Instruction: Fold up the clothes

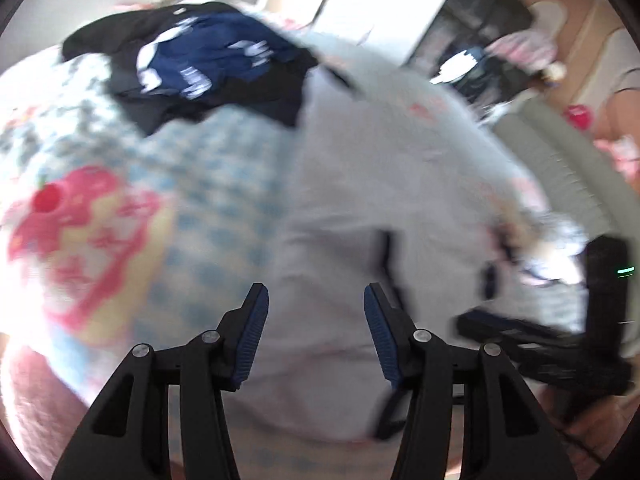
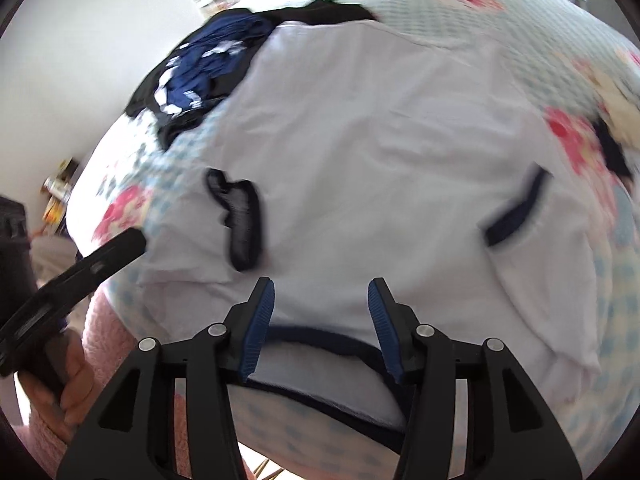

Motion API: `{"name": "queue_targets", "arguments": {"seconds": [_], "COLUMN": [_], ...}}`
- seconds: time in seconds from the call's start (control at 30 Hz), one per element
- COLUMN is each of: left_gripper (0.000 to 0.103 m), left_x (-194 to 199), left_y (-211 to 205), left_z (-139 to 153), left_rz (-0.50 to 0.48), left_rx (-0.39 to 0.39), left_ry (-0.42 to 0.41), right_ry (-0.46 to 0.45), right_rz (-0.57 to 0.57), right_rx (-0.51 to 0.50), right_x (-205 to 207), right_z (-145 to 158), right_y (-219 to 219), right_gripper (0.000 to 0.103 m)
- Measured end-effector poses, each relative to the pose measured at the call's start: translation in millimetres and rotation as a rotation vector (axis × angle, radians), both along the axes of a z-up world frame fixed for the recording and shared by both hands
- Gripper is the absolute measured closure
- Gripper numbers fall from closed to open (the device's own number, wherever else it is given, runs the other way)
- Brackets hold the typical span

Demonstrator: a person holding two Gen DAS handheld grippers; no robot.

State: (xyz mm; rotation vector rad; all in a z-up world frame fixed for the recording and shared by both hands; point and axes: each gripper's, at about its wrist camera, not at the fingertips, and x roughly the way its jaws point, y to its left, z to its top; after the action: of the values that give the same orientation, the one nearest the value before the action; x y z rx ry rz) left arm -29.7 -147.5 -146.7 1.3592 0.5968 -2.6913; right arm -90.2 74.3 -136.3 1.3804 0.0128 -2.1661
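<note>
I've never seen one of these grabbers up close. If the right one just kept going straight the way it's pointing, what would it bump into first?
Most likely the white shirt spread on the bed. The right gripper points down at it with open jaws, just above the dark-trimmed collar. Blur makes the exact depth uncertain.

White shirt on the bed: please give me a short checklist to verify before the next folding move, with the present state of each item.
1. White shirt lies spread flat on the checked bedcover: ok.
2. Left tongs open, nothing between the pads: ok.
3. Right tongs open over the dark-trimmed collar, not gripping it: ok.
4. Dark-cuffed sleeves both lie on top of the shirt: ok.
5. Navy and black clothes pile clear of the shirt: not ok, it touches the far corner.
6. Wrinkles near the hem: cannot tell, pictures are blurred.
</note>
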Motion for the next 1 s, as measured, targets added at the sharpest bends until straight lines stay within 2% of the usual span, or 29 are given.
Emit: {"name": "queue_targets", "arguments": {"seconds": [0.1, 0.27, 0.3, 0.4, 0.47, 0.53, 0.6, 0.7, 0.77, 0.9, 1.0], "left_gripper": [0.053, 0.053, 0.053, 0.053, 0.053, 0.054, 0.055, 0.055, 0.055, 0.059, 0.058], "left_x": [1.3, 1.3, -0.3, 4.3, 8.0, 7.1, -1.4, -24.3, -40.5, -56.9, -50.4], "left_y": [-3.9, 1.6, 3.8, -4.8, -14.2, -20.2, -20.3, -16.3, -9.2, 6.9, 7.3], "left_z": [-16.0, -24.2, -22.7, -12.2, -0.5, 9.1, 15.4, 13.5, 8.1, -20.7, -30.5], "left_rz": [0.005, -0.036, -0.049, -0.068, -0.062, -0.055, -0.06, -0.089, -0.106, -0.109, -0.113], "left_rx": [-0.003, -0.079, -0.085, -0.023, 0.018, 0.02, 0.011, 0.071, 0.106, 0.066, 0.056], "left_ry": [-0.069, -0.139, -0.147, -0.112, -0.041, 0.019, 0.064, 0.09, 0.099, 0.019, 0.012], "right_ry": [0.007, -0.009, 0.008, 0.069, 0.064, 0.052, 0.072, 0.117, 0.116, 0.104, 0.108], "right_rz": [0.044, 0.105, 0.099, 0.071, 0.053, 0.035, 0.037, 0.009, -0.01, 0.038, 0.104], "right_rx": [0.061, 0.035, 0.077, 0.238, 0.202, 0.147, 0.096, 0.094, 0.148, 0.18, 0.182], "right_x": [-3.2, -1.8, -3.7, -10.8, -12.3, -13.4, -14.1, -22.2, -34.5, -44.7, -43.7], "right_z": [-5.4, -17.9, -22.1, -36.1, -29.9, -21.5, -8.8, 1.5, -5.1, -16.1, -22.4], "right_y": [-29.6, -64.4, -68.6, -79.1, -70.9, -60.6, -56.8, -54.9, -55.8, -62.5, -71.1], "right_gripper": [0.05, 0.05, 0.05, 0.049, 0.049, 0.048, 0.047, 0.047, 0.047, 0.048, 0.048]}}
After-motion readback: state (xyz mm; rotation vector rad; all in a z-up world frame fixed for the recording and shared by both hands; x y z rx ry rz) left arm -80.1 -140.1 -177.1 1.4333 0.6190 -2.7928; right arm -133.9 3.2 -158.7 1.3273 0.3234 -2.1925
